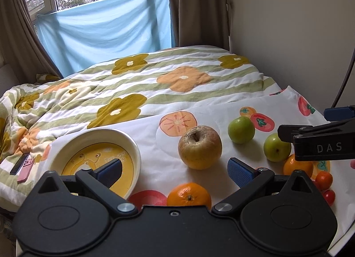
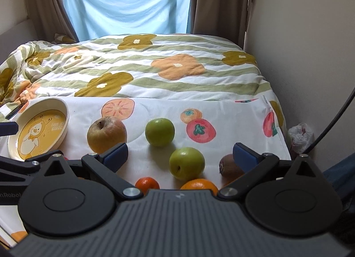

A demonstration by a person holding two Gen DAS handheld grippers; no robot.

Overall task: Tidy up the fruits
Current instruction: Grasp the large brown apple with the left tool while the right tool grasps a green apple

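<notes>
A yellow-brown apple lies mid-cloth. Two green fruits lie right of it, also in the right wrist view. An orange lies close below my left gripper, which is open and empty. Another orange, a small tangerine and a cherry tomato lie at the right. A kiwi touches the right finger of my right gripper, which is open and empty. An empty yellow bowl stands left.
The fruits lie on a white fruit-print cloth over a flowered quilt. A pink phone lies left of the bowl. A wall is at the right, a cable hangs there, and a plastic bag lies beside the bed.
</notes>
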